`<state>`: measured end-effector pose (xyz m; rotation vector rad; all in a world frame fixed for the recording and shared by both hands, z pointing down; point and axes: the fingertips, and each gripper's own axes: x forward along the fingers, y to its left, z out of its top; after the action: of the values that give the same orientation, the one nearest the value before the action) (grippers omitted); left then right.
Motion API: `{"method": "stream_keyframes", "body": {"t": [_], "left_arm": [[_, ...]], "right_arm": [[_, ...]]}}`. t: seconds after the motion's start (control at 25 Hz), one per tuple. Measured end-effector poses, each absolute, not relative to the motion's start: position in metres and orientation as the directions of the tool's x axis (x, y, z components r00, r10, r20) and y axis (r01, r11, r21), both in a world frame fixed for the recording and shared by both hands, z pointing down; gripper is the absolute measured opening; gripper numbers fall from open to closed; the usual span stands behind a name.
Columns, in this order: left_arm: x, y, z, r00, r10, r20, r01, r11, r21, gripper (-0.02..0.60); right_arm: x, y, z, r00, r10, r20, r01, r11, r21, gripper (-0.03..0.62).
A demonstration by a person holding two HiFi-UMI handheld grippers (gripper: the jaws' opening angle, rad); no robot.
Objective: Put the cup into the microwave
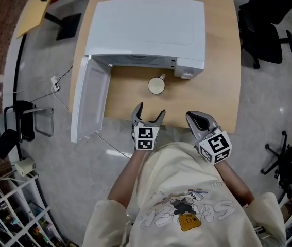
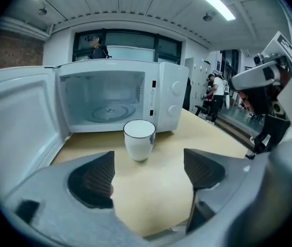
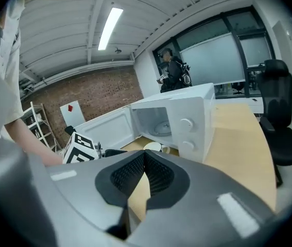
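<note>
Ahead of left gripper: cup stands clear of its wide-apart jaws
Right gripper: jaws together (nothing held)

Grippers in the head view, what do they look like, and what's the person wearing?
Both the left gripper and right gripper have grey moulded jaws with dark ribbed pads, and each carries a white cube with black square markers. The person wears a cream short-sleeved T-shirt with a cartoon print.
</note>
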<state>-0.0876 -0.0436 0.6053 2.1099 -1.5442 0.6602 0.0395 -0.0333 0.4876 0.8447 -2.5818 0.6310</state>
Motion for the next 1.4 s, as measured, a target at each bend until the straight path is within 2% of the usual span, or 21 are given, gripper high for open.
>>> {"method": "stream_keyframes", "body": {"t": [0.16, 0.44, 0.56, 0.64, 0.88, 1.2, 1.4], "left_arm": [[-0.089, -0.089, 0.634, 0.286, -0.728, 0.623, -0.947, -0.316, 0.066, 0.474], [-0.079, -0.141, 0.658, 0.347, -0.703, 0.621, -0.901, -0.433, 0.013, 0.475], [-0.076, -0.148, 0.657, 0.354, -0.704, 0.616, -0.895, -0.446, 0.005, 0.393], [-0.076, -0.147, 0.655, 0.352, -0.706, 0.615, -0.898, -0.44, 0.009, 0.391], [-0.102, -0.152, 0.604, 0.276, -0.783, 0.558, -0.949, -0.314, 0.029, 0.391], [-0.176, -0.216, 0.572, 0.06, -0.877, 0.476, -0.997, -0.071, -0.007, 0.391], [-0.197, -0.258, 0.576, 0.013, -0.885, 0.465, -0.999, -0.036, -0.041, 0.391]], "right_arm": [[0.04, -0.039, 0.494, -0.737, -0.468, 0.488, -0.646, 0.701, -0.302, 0.006], [0.047, -0.039, 0.509, -0.696, -0.474, 0.54, -0.683, 0.669, -0.293, 0.006], [0.054, -0.04, 0.508, -0.679, -0.491, 0.546, -0.703, 0.651, -0.288, 0.006], [0.057, -0.042, 0.507, -0.673, -0.501, 0.544, -0.711, 0.64, -0.291, 0.006], [0.047, -0.051, 0.503, -0.694, -0.495, 0.523, -0.694, 0.654, -0.301, 0.006], [0.028, -0.051, 0.506, -0.715, -0.467, 0.521, -0.665, 0.685, -0.298, 0.006], [0.034, -0.056, 0.504, -0.69, -0.488, 0.535, -0.69, 0.666, -0.282, 0.006]]}}
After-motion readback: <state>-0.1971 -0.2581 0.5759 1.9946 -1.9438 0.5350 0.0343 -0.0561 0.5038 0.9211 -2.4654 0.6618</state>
